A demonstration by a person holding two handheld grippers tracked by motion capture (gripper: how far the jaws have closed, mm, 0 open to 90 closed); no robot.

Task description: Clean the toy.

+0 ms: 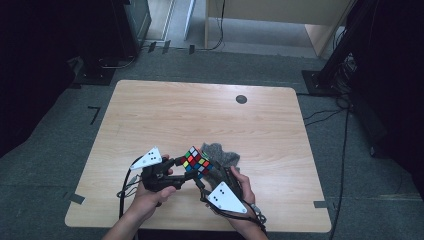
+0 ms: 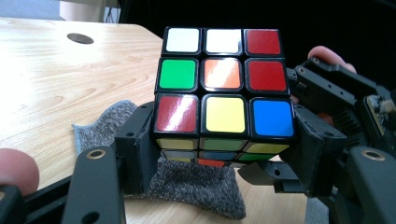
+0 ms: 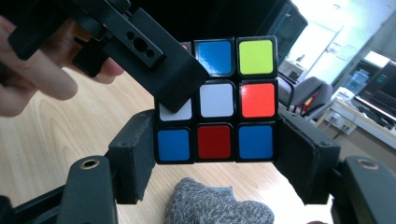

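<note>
A scrambled Rubik's cube [image 1: 196, 161] is held just above the wooden table [image 1: 200, 115], near its front edge. My left gripper [image 1: 184, 170] comes in from the left and is shut on it. In the left gripper view its jaws press the lower layer of the cube [image 2: 224, 84] from both sides. My right gripper [image 1: 206, 176] reaches in from the lower right. In the right gripper view its black jaws sit flush against the bottom row of the cube [image 3: 219, 98], shut on it. The left gripper's jaw crosses the cube's upper left corner there.
A grey felt cloth [image 1: 222, 155] lies on the table right under and behind the cube. A dark round grommet [image 1: 241, 99] sits near the table's far edge. Dark stands and cables stand on the carpet around the table.
</note>
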